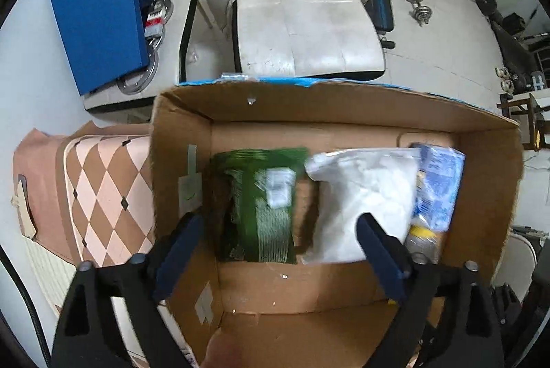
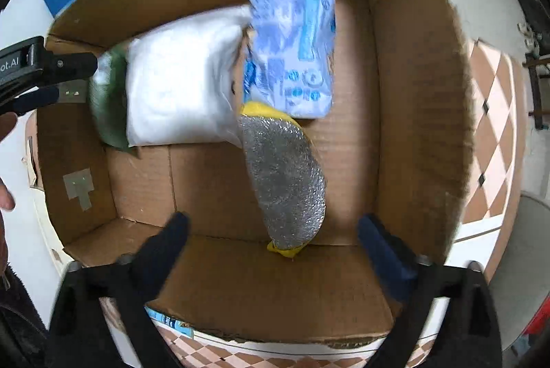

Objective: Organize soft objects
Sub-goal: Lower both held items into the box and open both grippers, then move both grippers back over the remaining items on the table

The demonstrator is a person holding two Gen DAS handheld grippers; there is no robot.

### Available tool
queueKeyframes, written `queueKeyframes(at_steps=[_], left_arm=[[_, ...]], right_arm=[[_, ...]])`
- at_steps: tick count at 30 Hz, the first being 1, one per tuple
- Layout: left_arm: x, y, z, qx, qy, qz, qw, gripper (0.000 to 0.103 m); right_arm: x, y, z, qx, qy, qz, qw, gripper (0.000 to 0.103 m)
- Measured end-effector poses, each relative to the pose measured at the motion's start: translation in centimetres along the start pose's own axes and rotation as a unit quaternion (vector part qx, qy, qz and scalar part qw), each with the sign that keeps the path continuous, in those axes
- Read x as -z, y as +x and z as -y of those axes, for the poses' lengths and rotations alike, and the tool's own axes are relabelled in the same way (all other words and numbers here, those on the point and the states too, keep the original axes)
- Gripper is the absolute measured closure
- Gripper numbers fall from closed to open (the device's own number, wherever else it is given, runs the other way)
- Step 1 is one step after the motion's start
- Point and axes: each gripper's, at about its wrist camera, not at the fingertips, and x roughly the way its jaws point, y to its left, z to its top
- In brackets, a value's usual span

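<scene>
1. Cardboard box (image 2: 412,86) holds four soft items: green pack (image 1: 261,206), white bag (image 1: 364,192), blue packet (image 2: 292,52) and silver scourer (image 2: 285,182).
2. White bag lies between the green pack and blue packet, touching both.
3. Left gripper (image 1: 278,251) hangs over the box, jaws wide, empty.
4. Right gripper (image 2: 275,251) likewise wide, gripping nothing.
5. Scourer's yellow end appears to touch the blue packet; blur prevents certainty.
</scene>
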Motion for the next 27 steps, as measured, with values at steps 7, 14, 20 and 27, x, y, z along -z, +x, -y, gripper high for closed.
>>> queueKeyframes(at_steps=[7,14,20,27], left_arm=[[3.3,-4.2,-0.3,0.014,-0.001,0.043,0.9990,0.004],[8.0,-8.1,-0.2,0.010,0.007,0.082,0.9966,0.004],[13.4,-11.8,-2.0,-0.004,-0.011,0.133,0.9910,0.004],[23.2,-7.3,-6.7,-0.076,-0.013,0.112,0.9907,0.004]], right_arm=[[1.1,-3.1,-0.2,0.023,0.010,0.043,0.999,0.000],[3.8,-7.0,-0.6,0.009,0.001,0.082,0.997,0.000],[7.4,-9.9,-0.6,-0.015,-0.001,0.111,0.994,0.000],[14.4,-8.4,0.3,-0.010,-0.022,0.101,0.995,0.000]])
